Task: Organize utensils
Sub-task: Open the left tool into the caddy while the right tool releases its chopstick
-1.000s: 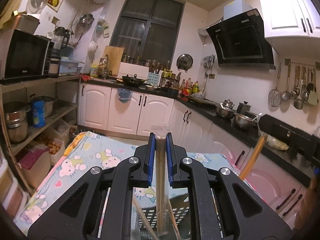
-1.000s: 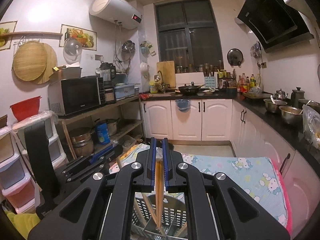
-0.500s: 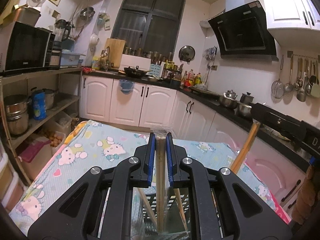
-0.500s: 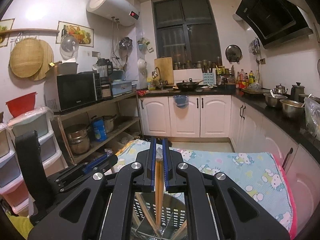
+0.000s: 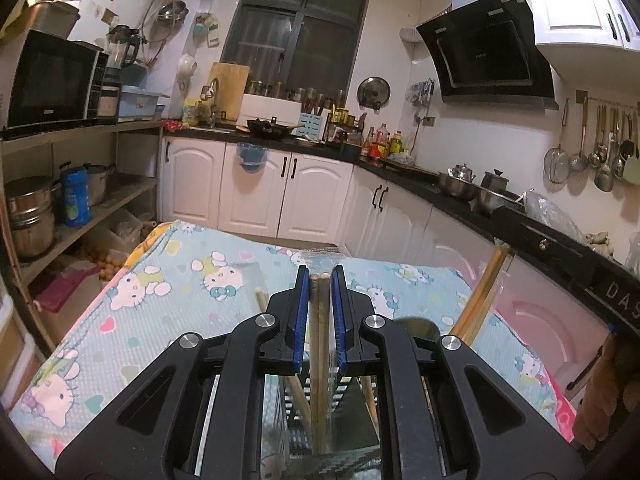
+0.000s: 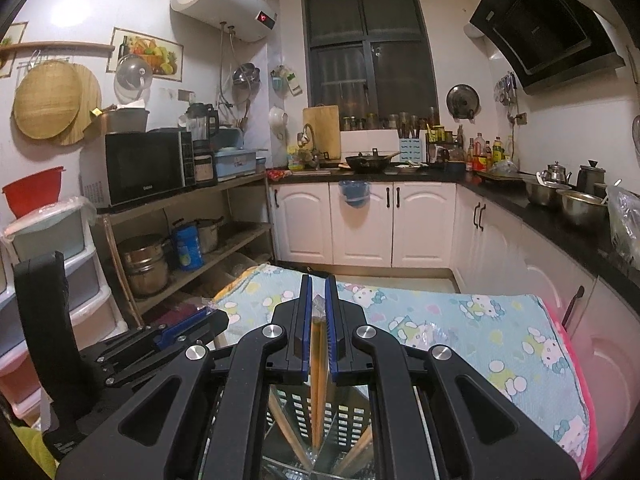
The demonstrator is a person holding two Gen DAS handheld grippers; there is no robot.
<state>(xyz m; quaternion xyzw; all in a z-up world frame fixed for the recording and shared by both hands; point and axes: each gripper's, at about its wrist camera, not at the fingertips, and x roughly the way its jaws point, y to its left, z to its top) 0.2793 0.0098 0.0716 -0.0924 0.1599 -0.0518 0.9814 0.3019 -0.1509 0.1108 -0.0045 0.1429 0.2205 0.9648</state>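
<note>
In the left wrist view my left gripper (image 5: 320, 271) is shut on a pale pair of wooden chopsticks (image 5: 320, 344) in a clear sleeve. They hang upright into a perforated utensil holder (image 5: 294, 408) below the jaws. More chopsticks (image 5: 262, 298) lean in that holder. At the right, a finger (image 5: 540, 240) of the other gripper holds orange chopsticks (image 5: 482, 296). In the right wrist view my right gripper (image 6: 319, 282) is shut on those orange chopsticks (image 6: 319, 360), whose lower ends reach into the holder (image 6: 348, 412).
The holder stands on a table with a cartoon-cat cloth (image 5: 160, 288) (image 6: 480, 320). An open shelf with pots and a microwave (image 6: 144, 168) is on the left, plastic drawers (image 6: 60, 240) nearer. A dark counter with bowls (image 5: 460, 188) runs along the right.
Both grippers have sunk toward the table, still shut on their chopsticks. The chopsticks now reach deeper into the holder.
</note>
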